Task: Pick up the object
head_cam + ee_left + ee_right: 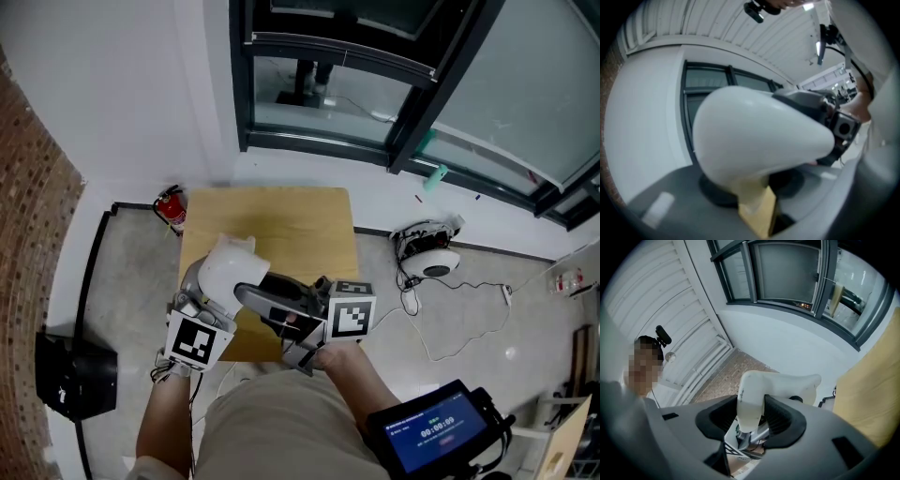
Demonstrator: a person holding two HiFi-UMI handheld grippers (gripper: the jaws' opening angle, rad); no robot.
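A white, smooth, rounded plastic object [225, 266] hangs above the near edge of a wooden table [272, 220], held from both sides. My left gripper [214, 286] grips it from the left. In the left gripper view its bulging body [759, 136] fills the frame and its narrow lower part sits between the dark pads of the left gripper [750, 183]. My right gripper [251, 296] reaches in from the right. In the right gripper view that gripper [750, 416] has its black pads [780, 416] pressed on the object's [778, 382] thick end.
A red fire extinguisher [172, 208] stands at the table's far left corner. A white round device [433, 253] with cables lies on the floor to the right. A black box [75, 375] sits at the left, and a screen [436, 436] at my lower right. Dark window frames [328, 56] lie beyond.
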